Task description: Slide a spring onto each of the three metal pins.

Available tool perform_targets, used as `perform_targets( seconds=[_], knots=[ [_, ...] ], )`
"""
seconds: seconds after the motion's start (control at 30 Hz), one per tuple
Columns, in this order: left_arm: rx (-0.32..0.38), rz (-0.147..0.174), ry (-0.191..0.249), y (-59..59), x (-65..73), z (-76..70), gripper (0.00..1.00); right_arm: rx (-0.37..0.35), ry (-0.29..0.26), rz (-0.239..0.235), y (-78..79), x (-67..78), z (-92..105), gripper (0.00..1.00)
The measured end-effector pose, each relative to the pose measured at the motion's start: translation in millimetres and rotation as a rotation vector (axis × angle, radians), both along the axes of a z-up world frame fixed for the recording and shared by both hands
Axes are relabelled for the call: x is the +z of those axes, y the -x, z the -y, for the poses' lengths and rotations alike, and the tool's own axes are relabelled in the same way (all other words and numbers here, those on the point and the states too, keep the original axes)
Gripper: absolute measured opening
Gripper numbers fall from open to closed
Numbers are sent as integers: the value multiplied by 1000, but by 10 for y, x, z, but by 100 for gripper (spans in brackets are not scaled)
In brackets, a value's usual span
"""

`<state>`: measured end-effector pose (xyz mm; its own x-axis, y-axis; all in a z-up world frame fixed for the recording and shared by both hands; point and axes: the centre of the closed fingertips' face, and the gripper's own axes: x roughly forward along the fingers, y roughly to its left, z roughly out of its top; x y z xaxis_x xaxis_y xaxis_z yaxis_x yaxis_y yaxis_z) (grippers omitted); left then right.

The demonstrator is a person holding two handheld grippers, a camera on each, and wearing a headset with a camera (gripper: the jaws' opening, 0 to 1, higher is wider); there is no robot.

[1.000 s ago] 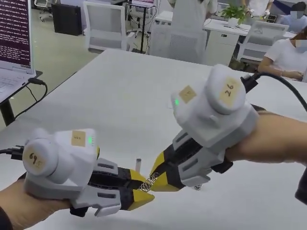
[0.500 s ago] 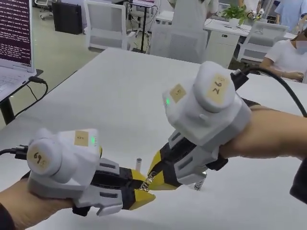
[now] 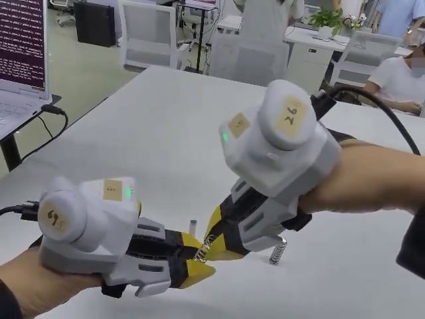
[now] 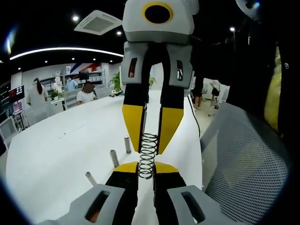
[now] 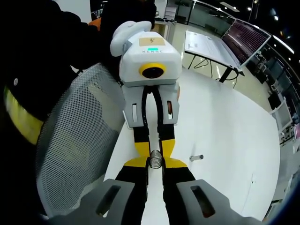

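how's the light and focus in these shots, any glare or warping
Head view: even, soft light, faint shadows on the white table, no blur. Left gripper view: fisheye bows the table edge and the ceiling light strip; the spring is crisp. Right gripper view: the table glares almost pure white, detail lost.

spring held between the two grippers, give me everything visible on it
The spring is a small coil of thin bare metal wire, silvery-grey, with open, evenly spaced turns. It looks whole and roughly straight. It spans the gap between the grippers: the left gripper pinches one end in its yellow-tipped jaws, and the right gripper pinches the other. It is held in the air over the white table, touches only those jaws, and is not yet on the bare pin.
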<state>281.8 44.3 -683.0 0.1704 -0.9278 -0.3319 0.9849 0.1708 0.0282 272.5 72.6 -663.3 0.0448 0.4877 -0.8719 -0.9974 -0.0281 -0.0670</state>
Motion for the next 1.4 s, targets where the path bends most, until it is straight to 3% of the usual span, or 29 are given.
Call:
perform_targets(
  seconds=[0.57,1.4],
  knots=[
    [24,-1,16,-25,28,-40,10,2,32,10,-24,-10,9,8],
    [152,-40,42,-154,-22,-356,28,-16,20,15,-124,32,3,8]
  ],
)
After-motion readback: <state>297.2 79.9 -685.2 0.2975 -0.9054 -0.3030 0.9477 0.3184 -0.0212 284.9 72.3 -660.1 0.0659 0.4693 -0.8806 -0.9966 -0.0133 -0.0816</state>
